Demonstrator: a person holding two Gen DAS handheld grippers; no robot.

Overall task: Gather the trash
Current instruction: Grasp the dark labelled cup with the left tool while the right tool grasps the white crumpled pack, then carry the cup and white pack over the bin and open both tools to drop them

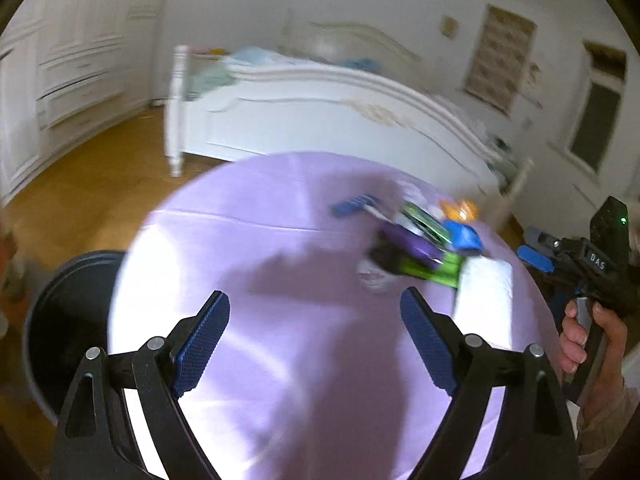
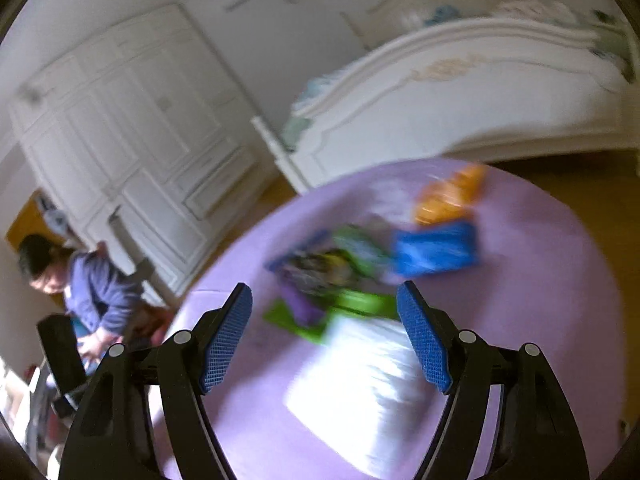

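Observation:
A blurred heap of trash lies on the round table's purple cloth (image 1: 240,240): an orange wrapper (image 1: 460,210), a blue wrapper (image 1: 464,238), a green wrapper (image 1: 440,270), a purple wrapper (image 1: 404,242) and a white shiny packet (image 1: 484,292). My left gripper (image 1: 314,296) hangs open over bare cloth, left of the heap, with nothing between its pads. My right gripper (image 2: 324,288) is open above the near edge of the heap. Below it lie the white packet (image 2: 360,368) and the green wrapper (image 2: 360,304), untouched. Farther off are the blue wrapper (image 2: 436,248) and orange wrapper (image 2: 448,196).
A dark round bin (image 1: 68,312) stands on the wooden floor at the table's left edge. A white bed (image 1: 320,120) is behind the table, white cupboards (image 2: 140,140) along the wall. A person in a blue top (image 2: 96,288) bends over at the far left.

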